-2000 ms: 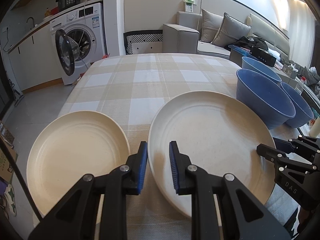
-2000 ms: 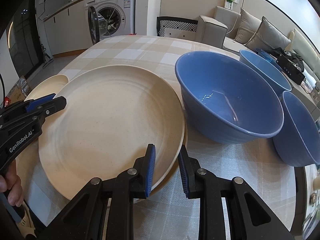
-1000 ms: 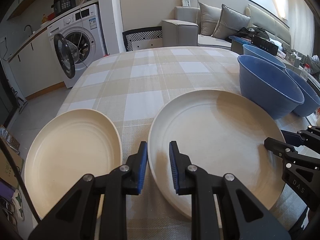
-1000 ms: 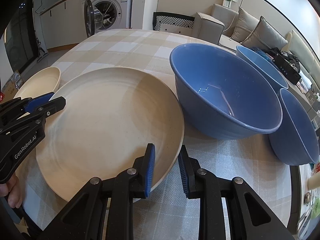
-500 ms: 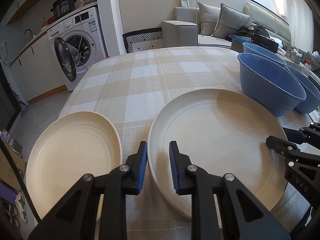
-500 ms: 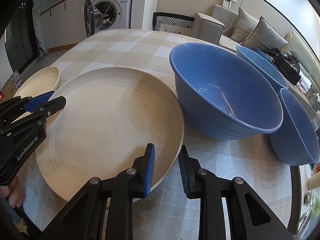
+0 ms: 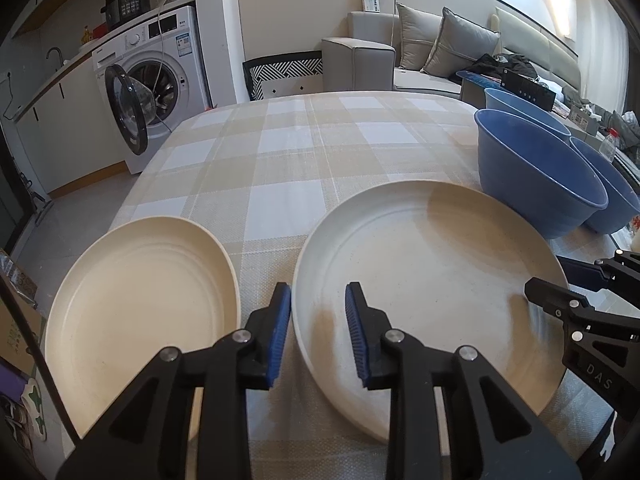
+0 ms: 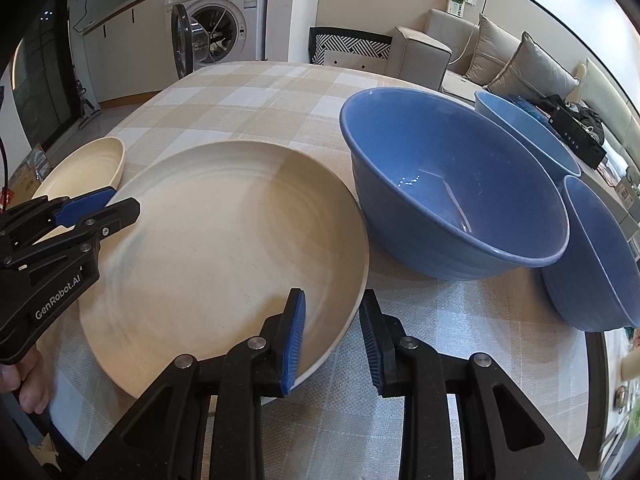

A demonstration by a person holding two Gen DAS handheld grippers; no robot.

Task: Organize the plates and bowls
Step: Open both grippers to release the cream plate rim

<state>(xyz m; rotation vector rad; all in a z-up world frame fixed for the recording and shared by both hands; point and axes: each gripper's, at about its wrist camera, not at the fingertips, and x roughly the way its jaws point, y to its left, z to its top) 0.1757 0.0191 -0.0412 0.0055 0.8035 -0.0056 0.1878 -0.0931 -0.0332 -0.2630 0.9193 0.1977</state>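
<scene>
A checked beige-and-white cloth (image 7: 288, 168) covered the desk (image 8: 256, 92), which filled the middle of both views. In the left wrist view a big plate (image 7: 432, 280) lay at centre right and a small plate (image 7: 136, 304) at lower left, near each other but apart, the small one reaching the desk's near edge. Three blue bowls (image 8: 452, 184) crowded the right side, close together; the nearest stood just beside the big plate.

The left claw (image 7: 318, 328) had just been opening: its pads straddled the big plate's left rim with a gap on each side, gripping nothing. The right claw (image 8: 332, 332) had just been opening too, its pads spread either side of the same plate's right rim and clear of it.

Beyond the desk, at upper left, a washer (image 7: 156, 80) stood with its door swung open under a counter (image 7: 60, 68), a dark cooker (image 7: 128, 2) on top. A patterned chair (image 7: 284, 74) sat at the far edge, and a grey sofa (image 7: 440, 56) with cushions ran along the upper right wall
</scene>
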